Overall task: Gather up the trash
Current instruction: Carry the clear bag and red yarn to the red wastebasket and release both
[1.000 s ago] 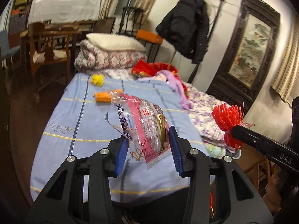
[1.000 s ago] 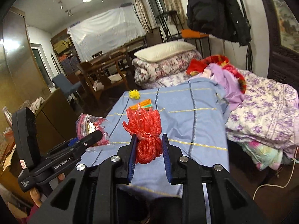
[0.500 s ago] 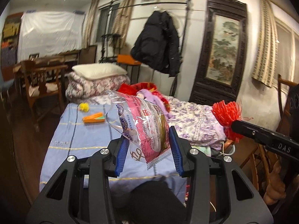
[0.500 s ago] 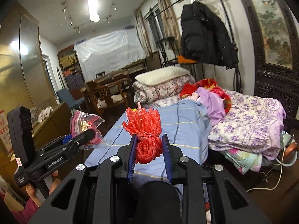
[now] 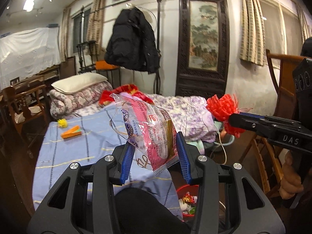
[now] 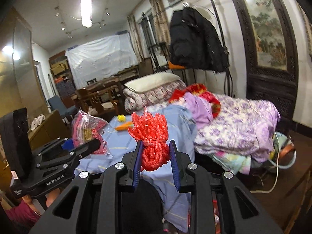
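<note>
Black grippers point(image 5: 155, 156), blue-lined jaws, silver screws; sleeve point(image 6: 21, 215) seemingly pink.

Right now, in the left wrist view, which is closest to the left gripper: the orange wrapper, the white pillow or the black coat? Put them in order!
From the left gripper:
1. Flat orange wrapper, on the blue bedsheet, left.
2. White pillow, atop the rolled floral quilt.
3. Black puffy coat, hanging by the back wall.
</note>
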The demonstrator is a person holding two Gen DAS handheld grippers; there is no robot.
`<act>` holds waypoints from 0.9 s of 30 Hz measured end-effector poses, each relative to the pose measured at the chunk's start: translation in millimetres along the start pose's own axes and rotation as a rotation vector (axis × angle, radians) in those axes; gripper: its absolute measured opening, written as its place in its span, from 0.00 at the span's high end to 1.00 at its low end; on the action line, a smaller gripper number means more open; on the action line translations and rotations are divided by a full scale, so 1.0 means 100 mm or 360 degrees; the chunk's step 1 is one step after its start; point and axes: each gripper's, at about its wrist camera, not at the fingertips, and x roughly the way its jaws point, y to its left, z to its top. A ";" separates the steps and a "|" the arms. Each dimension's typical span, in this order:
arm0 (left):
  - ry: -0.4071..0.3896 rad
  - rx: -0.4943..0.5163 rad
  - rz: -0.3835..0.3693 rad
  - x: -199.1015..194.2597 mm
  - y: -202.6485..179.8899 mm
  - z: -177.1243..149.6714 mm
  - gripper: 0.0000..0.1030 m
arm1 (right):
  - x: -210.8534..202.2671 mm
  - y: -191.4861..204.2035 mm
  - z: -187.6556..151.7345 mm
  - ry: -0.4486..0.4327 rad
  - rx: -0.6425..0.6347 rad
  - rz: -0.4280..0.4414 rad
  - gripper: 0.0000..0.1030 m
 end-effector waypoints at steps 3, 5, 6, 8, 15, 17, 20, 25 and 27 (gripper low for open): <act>0.0061 0.0018 -0.0029 0.19 -0.08 -0.05 0.59 | 0.12 -0.18 -0.05 0.0048 0.0066 -0.0019 0.74; 0.0103 0.0025 -0.0049 0.31 -0.12 -0.08 0.59 | 0.23 -0.35 -0.12 0.0094 0.0127 -0.0039 0.74; 0.0129 0.0029 -0.0062 0.39 -0.15 -0.10 0.59 | 0.28 -0.43 -0.16 0.0119 0.0152 -0.0050 0.74; 0.0173 0.0035 -0.0084 0.52 -0.18 -0.15 0.59 | 0.36 -0.54 -0.24 0.0160 0.0188 -0.0066 0.74; 0.0336 0.0054 -0.0162 1.03 -0.31 -0.28 0.59 | 0.76 -1.04 -0.62 0.0355 0.0362 -0.0145 0.74; 0.0382 0.0052 -0.0183 1.17 -0.35 -0.31 0.59 | 0.86 -1.15 -0.70 0.0405 0.0397 -0.0162 0.74; 0.0439 0.0053 -0.0210 1.34 -0.39 -0.36 0.59 | 1.05 -1.37 -0.93 0.0507 0.0474 -0.0194 0.74; 0.0546 0.0067 -0.0244 1.64 -0.48 -0.46 0.59 | 1.34 -1.70 -1.30 0.0676 0.0592 -0.0250 0.71; 0.0579 0.0068 -0.0254 1.72 -0.52 -0.50 0.59 | 1.46 -1.82 -1.46 0.0759 0.0652 -0.0263 0.67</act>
